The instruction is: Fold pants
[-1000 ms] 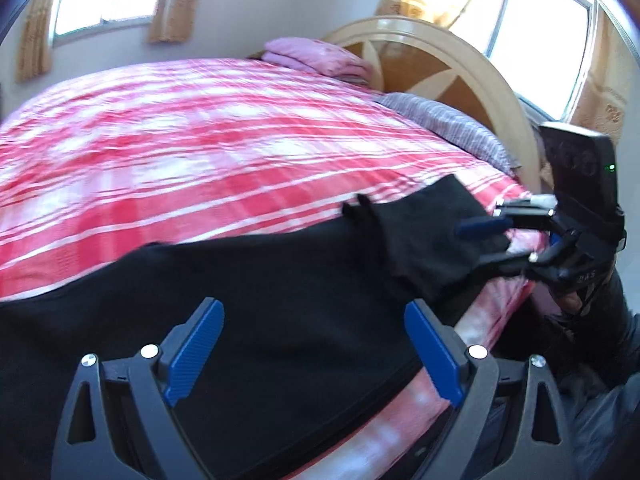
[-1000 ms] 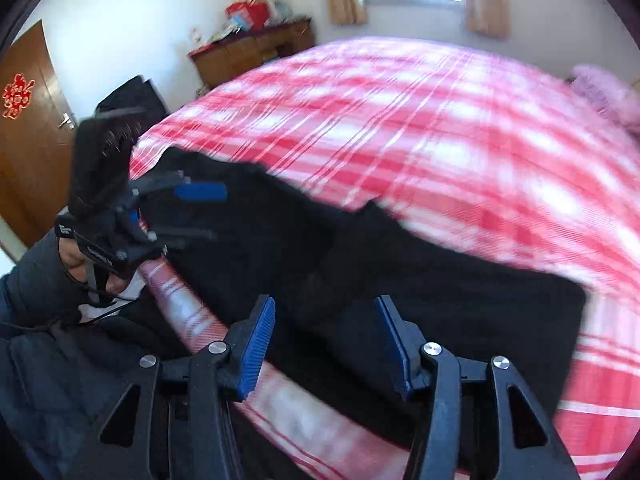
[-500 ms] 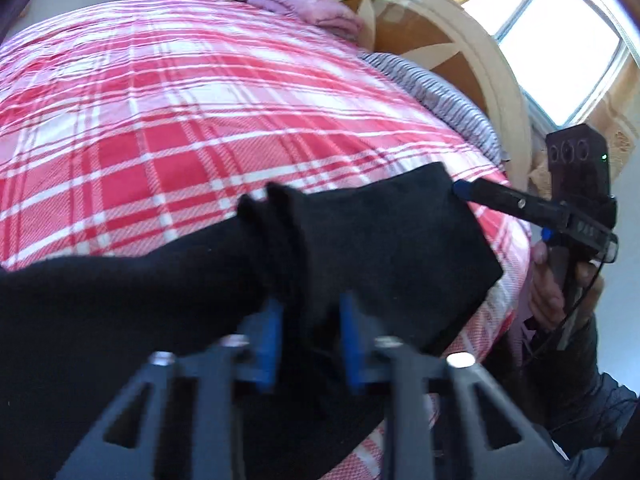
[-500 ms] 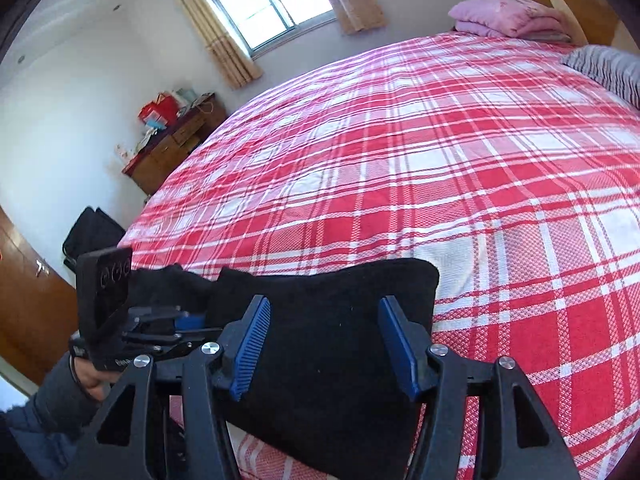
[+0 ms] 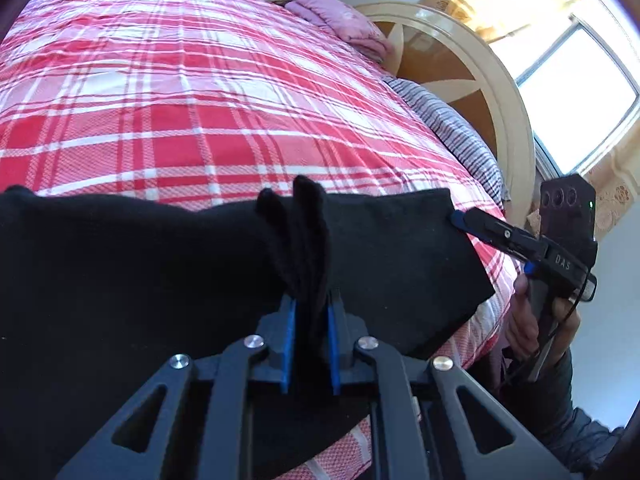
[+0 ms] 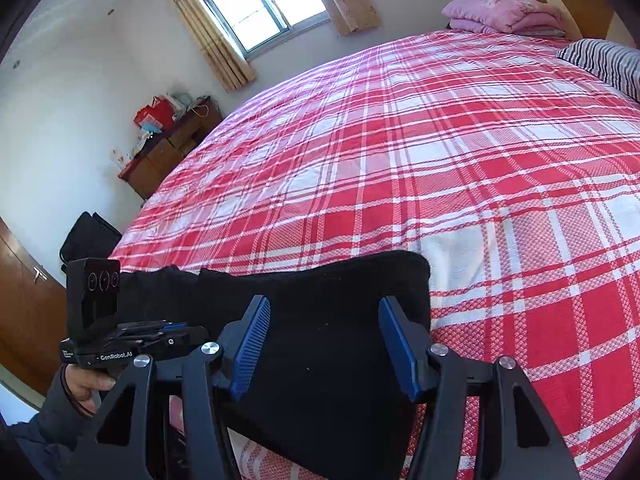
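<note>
Black pants (image 5: 140, 264) lie along the near edge of a red-and-white plaid bed (image 5: 192, 92). My left gripper (image 5: 310, 320) is shut on a bunched fold of the pants, which stands up between its blue pads. My right gripper (image 6: 324, 344) is open over the pants' end (image 6: 340, 296), its fingers on either side of the flat cloth. In the left wrist view the right gripper (image 5: 460, 218) reaches to the pants' far right corner. In the right wrist view the left gripper (image 6: 168, 328) sits at the left, shut in the cloth.
A folded pink blanket (image 6: 500, 12) and a striped pillow (image 6: 604, 60) lie by the wooden headboard (image 5: 460, 64). A wooden dresser (image 6: 168, 148) with clutter stands by the far wall. A door (image 6: 20, 312) is at left. The bed edge drops off near me.
My left gripper closed on a fold of the pants and lifted it into a ridge. My right gripper swung to the pants' end and stays open.
</note>
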### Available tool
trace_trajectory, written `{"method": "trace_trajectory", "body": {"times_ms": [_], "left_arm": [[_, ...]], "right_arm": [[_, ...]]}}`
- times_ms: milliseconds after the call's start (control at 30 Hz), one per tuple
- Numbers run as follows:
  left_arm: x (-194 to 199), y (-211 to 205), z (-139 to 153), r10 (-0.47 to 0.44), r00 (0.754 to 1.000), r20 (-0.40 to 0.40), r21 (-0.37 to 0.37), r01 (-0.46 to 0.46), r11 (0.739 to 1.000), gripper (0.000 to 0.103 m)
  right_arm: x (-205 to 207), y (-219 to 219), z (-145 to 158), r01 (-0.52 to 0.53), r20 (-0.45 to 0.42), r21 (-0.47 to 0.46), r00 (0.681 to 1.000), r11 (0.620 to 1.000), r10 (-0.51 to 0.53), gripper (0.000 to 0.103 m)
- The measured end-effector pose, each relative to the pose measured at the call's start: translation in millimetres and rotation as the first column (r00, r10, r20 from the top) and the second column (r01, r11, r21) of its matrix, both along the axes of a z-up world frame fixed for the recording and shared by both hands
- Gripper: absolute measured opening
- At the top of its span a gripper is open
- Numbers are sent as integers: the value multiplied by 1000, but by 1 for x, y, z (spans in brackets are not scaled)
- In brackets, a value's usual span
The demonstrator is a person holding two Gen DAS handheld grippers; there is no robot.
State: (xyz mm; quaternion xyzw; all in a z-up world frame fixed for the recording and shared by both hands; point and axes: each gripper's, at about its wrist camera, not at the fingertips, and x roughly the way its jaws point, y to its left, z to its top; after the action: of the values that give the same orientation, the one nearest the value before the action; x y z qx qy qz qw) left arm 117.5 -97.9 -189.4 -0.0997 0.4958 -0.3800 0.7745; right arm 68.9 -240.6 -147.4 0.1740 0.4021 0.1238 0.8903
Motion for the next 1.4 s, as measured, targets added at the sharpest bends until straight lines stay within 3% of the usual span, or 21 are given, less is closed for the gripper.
{"method": "trace_trajectory", "body": {"times_ms": [233,367,500,633,700,867,933,1033,1100,1167,1267,1400], "left_arm": [[-12,25,24,22,999,50,-35,-20,999,10],[-7,41,10,77,997,26,3,-77,997,10],[1,46,-5,104,995,10,4,-104,995,10],[1,44,-6,100,995,18,7,-100,995,10],[-4,45,-4,96,995,23,14,-96,995,10],[-13,47,6,91,994,66,35,-93,995,10],[-11,47,4,97,993,64,36,-99,994,10],[-7,49,-3,105,993,53,30,-106,994,10],[-7,51,-4,107,993,48,18,-108,994,10],[-10,51,-2,94,993,67,12,-95,995,10],[-13,48,-1,86,992,96,31,-89,996,10],[-11,50,-6,95,992,83,23,-97,995,11]], "right_arm": [[-3,-5,1,5,18,32,1000,999,-5,59],[-4,1,4,-41,38,72,999,997,38,59],[-5,17,1,-146,33,84,989,986,144,59],[-1,33,-14,-203,-36,2,978,979,203,59],[1,36,-23,-188,-68,-78,981,979,183,59],[-5,35,-3,-122,38,-124,991,985,128,59],[-5,31,5,-122,78,-74,989,990,127,59],[1,32,-1,-197,48,13,979,980,196,60],[7,35,-15,-163,-13,-71,987,984,162,60],[14,30,-27,-56,-42,-179,998,982,50,60],[17,10,-27,-29,-51,-66,998,997,26,60],[-5,6,2,-79,11,-1,997,997,79,60]]}}
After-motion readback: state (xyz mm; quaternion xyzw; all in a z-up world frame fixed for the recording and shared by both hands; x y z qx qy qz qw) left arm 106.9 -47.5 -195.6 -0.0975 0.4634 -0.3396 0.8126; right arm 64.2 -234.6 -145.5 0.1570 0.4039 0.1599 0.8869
